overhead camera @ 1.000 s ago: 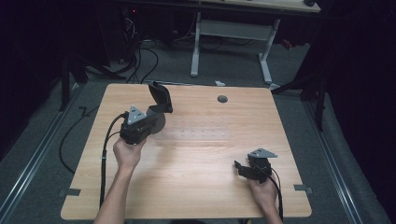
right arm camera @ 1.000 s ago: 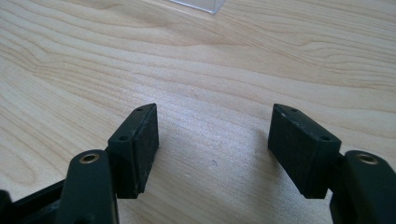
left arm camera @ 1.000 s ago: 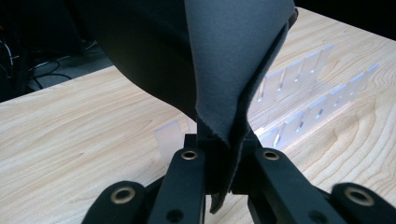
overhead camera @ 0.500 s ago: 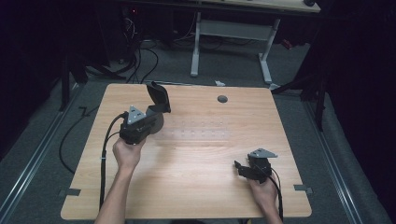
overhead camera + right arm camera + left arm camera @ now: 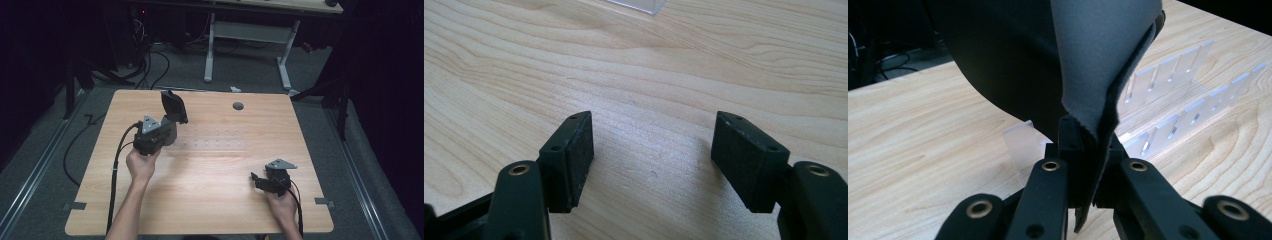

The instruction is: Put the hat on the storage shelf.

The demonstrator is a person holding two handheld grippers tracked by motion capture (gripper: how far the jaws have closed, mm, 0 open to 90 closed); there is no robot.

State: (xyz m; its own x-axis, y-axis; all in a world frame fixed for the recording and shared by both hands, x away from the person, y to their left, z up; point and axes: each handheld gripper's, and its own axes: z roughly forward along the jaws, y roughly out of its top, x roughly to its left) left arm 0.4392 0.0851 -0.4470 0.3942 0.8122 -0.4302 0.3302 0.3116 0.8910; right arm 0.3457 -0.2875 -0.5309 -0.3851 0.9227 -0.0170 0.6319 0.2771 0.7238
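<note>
The dark pad (image 5: 173,106) is standing up off the table (image 5: 210,200) at its far left, pinched at its lower edge by the left gripper (image 5: 1083,150), whose jaws are clamping on it. A clear slotted rack (image 5: 1178,100) is lying just beyond. The right gripper (image 5: 651,150) is resting near the right edge, jaws apart and empty. It looks like the carrying step; next, I'd judge, the pad needs lining up with a slot.

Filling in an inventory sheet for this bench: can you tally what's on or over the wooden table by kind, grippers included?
Handheld grippers: 2 (left gripper, right gripper)
Dark flat pads, clamped upright in the left gripper: 1 (dark pad)
Clear slotted acrylic racks: 1 (clear rack)
Total: 4
</note>
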